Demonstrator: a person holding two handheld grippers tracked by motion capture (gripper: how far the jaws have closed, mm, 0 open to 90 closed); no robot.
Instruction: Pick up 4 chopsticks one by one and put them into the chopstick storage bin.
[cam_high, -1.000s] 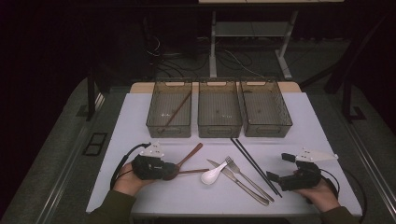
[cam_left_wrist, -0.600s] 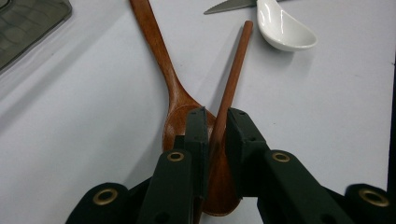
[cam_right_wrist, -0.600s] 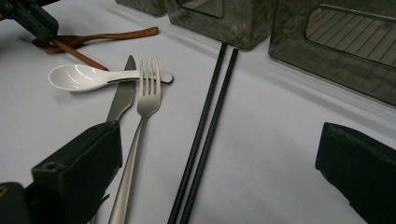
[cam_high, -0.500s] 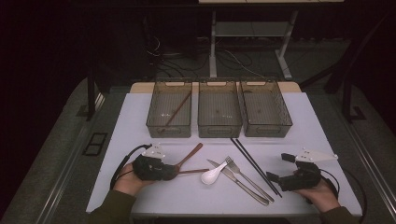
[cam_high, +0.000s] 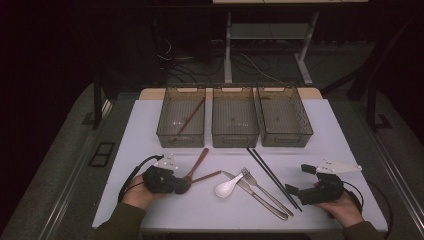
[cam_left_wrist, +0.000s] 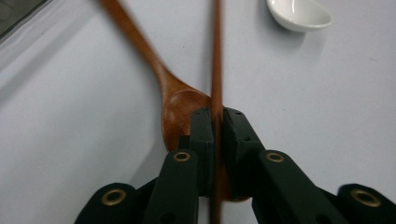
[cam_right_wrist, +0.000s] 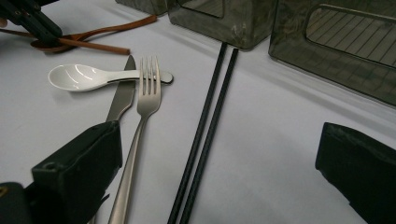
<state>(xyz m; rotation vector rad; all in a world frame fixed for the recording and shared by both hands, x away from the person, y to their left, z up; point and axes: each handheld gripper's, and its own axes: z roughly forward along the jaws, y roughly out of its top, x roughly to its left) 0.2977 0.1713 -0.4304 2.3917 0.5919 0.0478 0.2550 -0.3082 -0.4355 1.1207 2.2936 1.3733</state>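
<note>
Item: sorting cutlery from table into bins, step in hand — lifting one wooden chopstick.

Near edge, left: left gripper, jaws having just closed further, now clamped on the wooden chopstick, which lies across the bowl of the wooden spoon. Advice: lift straight up so the spoon beneath is not dragged; the grip sits near one end, so expect the long free end to droop, and carry level.

Near edge, right: right gripper, jaws apart, holding nothing, just beside the black chopsticks.

Middle: white spoon, knife, fork, close together.

Far edge: three bins; left bin already holds one brown stick, judged the mate. Lay this one alongside, lengthwise.
</note>
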